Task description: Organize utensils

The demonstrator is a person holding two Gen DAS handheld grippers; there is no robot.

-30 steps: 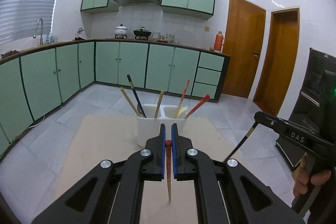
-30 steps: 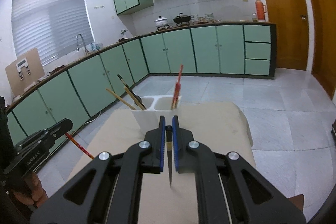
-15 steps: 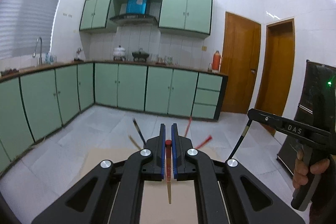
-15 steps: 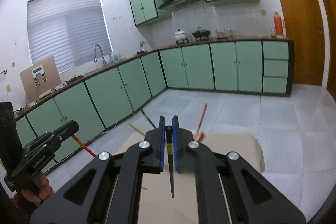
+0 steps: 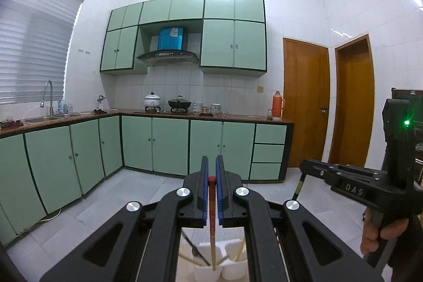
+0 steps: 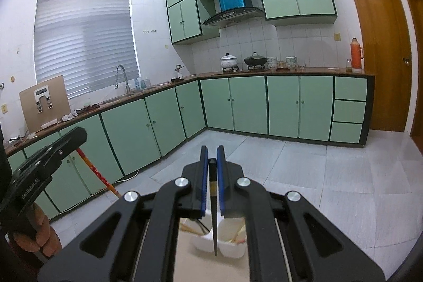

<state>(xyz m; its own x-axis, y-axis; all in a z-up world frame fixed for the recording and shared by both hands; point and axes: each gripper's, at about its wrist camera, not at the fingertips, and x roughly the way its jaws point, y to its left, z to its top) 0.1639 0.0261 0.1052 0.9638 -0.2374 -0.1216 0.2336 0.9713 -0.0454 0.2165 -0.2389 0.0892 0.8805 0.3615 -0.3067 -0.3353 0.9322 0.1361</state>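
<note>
Left gripper (image 5: 210, 173) sits bottom centre of the left wrist view, blue pads clamped on a red-topped chopstick (image 5: 212, 218); the stick hangs near vertical, tip reaching down into the white two-compartment utensil holder (image 5: 206, 272) at the bottom edge; exact compartment is hard to call, looks like the left one; other chopsticks (image 5: 195, 254) lean inside the holder, a dark one and pale wooden ones.

Right gripper (image 6: 212, 157) sits bottom centre of the right wrist view, pads closed on a black chopstick (image 6: 214, 223); it points down with its tip over the same holder (image 6: 227, 249), near the divider between compartments; cannot tell if it touches the rim; holder stands on a beige tabletop (image 6: 185, 260).

Cross views: right gripper shows at the right edge of the left view, hand on its grip, black stick hanging below it; left gripper shows at lower left of the right view with the red stick angled down.

Background: green kitchen cabinets (image 5: 169, 144) mid-frame; range hood (image 5: 168, 54) above centre; orange thermos (image 5: 276, 105) on the counter at right.
</note>
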